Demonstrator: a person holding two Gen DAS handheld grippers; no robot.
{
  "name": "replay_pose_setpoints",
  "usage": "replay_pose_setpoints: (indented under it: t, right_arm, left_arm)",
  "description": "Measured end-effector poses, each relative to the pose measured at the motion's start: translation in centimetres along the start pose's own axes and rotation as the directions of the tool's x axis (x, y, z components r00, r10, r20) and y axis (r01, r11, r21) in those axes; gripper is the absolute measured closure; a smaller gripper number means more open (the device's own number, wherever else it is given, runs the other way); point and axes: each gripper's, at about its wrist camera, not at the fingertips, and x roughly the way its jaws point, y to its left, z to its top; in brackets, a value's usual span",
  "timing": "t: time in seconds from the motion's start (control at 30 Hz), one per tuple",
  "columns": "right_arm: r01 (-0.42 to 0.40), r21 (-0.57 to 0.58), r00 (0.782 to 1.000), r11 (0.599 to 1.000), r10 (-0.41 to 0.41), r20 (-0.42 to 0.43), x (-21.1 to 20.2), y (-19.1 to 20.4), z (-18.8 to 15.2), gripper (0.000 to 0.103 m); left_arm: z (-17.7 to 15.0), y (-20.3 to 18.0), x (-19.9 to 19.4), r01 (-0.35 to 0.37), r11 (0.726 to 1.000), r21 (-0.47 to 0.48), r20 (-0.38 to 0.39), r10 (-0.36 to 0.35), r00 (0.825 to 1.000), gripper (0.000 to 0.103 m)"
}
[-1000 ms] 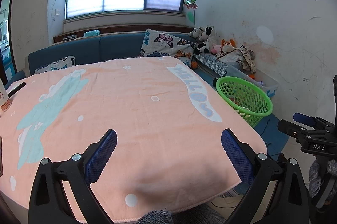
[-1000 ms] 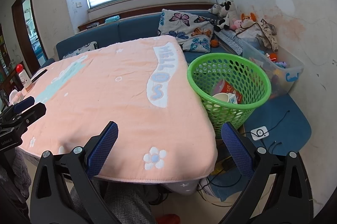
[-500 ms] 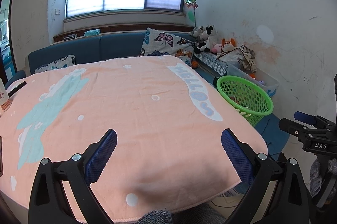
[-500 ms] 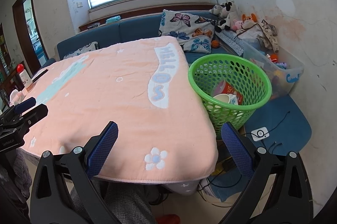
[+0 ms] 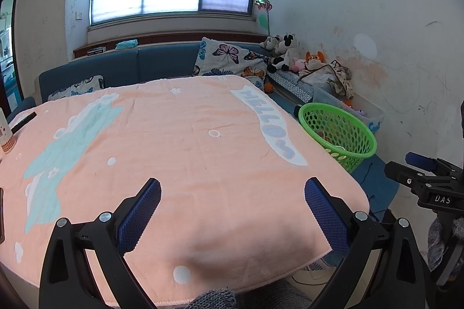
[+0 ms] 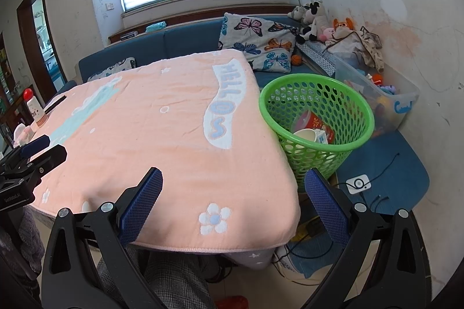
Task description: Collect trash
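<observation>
A green perforated basket [image 6: 316, 120] stands on the floor off the table's right edge; inside lie a red paper cup [image 6: 308, 122], a white cup [image 6: 304, 135] and a small carton [image 6: 322, 136]. The same basket [image 5: 337, 132] shows at the right of the left wrist view. My left gripper [image 5: 232, 193] hovers open over the near part of the peach tablecloth [image 5: 174, 140], holding nothing. My right gripper [image 6: 233, 181] is open and bare over the table's near right corner, short of the basket. Each gripper shows at the edge of the other's view.
A blue sofa [image 6: 179, 45] with butterfly pillows [image 6: 258, 45] runs behind the table. Plush toys [image 6: 313, 16] and a clear storage box [image 6: 385, 97] line the right wall. A bottle with a red cap [image 6: 33, 108] stands at the table's far left. Cables and a blue mat [image 6: 377, 172] lie on the floor.
Both views have pulled back and risen slightly, so the table and basket look a little farther. Both grippers stay open with nothing in them.
</observation>
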Motion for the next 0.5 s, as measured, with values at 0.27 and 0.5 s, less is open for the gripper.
replay_pose_setpoints:
  t: [0.27, 0.5]
  right_arm:
    - [0.0, 0.002, 1.0, 1.0, 0.0, 0.0, 0.01, -0.01, -0.03, 0.005]
    - [-0.004, 0.002, 1.0, 1.0, 0.004, -0.004, 0.06, 0.0, -0.07, 0.005]
  left_arm:
    - [-0.05, 0.1, -0.01, 0.001, 1.0, -0.002, 0.0, -0.001, 1.0, 0.007]
    - [-0.07, 0.14, 0.03, 0.001, 1.0, -0.001, -0.001, -0.001, 1.0, 0.007]
